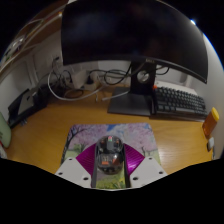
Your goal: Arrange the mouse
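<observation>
A dark, glossy mouse [109,153] sits between my gripper's [110,152] two fingers. The magenta pads [91,158] press on both its sides, so the gripper is shut on it. The mouse is over the near edge of a flowered mouse mat [88,134] that lies on the wooden desk [40,128]. I cannot tell whether the mouse rests on the mat or is held just above it.
A large dark monitor [130,35] on a stand [135,100] rises beyond the mat. A black keyboard [180,100] lies to the right of the stand. Cables and a power strip [65,85] lie at the back left. A yellow object [211,125] is at the far right.
</observation>
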